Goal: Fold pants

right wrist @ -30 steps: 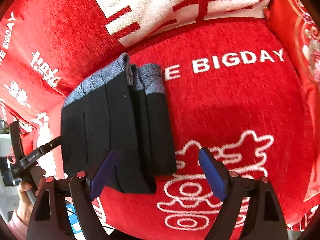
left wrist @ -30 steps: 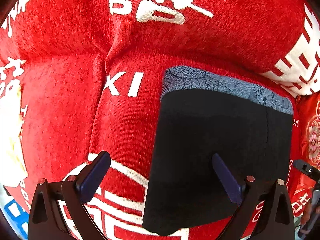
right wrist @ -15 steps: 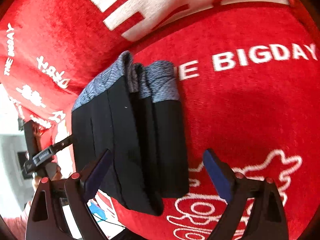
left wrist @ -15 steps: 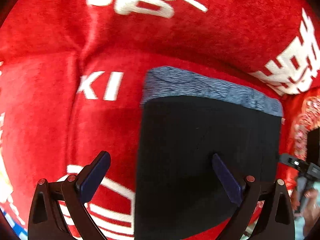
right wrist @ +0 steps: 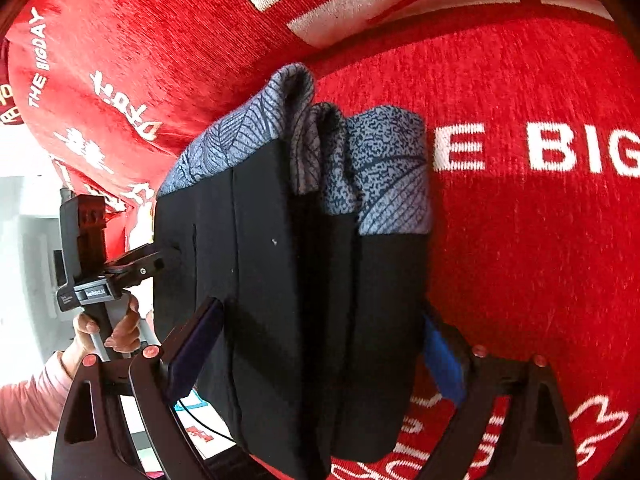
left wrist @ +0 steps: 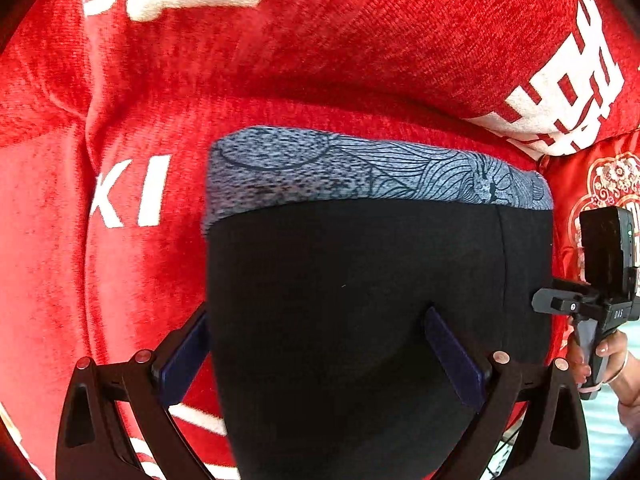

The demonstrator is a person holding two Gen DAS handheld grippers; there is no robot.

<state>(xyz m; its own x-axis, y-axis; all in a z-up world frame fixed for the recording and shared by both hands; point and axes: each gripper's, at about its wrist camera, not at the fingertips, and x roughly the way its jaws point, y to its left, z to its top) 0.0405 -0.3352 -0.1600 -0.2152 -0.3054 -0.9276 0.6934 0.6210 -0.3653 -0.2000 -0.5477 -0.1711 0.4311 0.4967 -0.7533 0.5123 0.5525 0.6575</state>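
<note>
Red sofa cover (left wrist: pixel 360 60) with white lettering, brightly lit.

Pants (left wrist: pixel 352 280) black, waistband (left wrist: pixel 360 168) grey-blue with dark line print – sofa cover (left wrist: pixel 360 60) red, white lettering.

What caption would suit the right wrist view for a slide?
Open right gripper straddling folded black pants with a grey patterned waistband, on a red sofa cover.

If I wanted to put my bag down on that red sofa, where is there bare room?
Bare red cover lies right of the folded pants, under the BIG lettering. More lies left of them by the KI letters. It is crowded at the pants' near end, where both open grippers straddle them.
</note>
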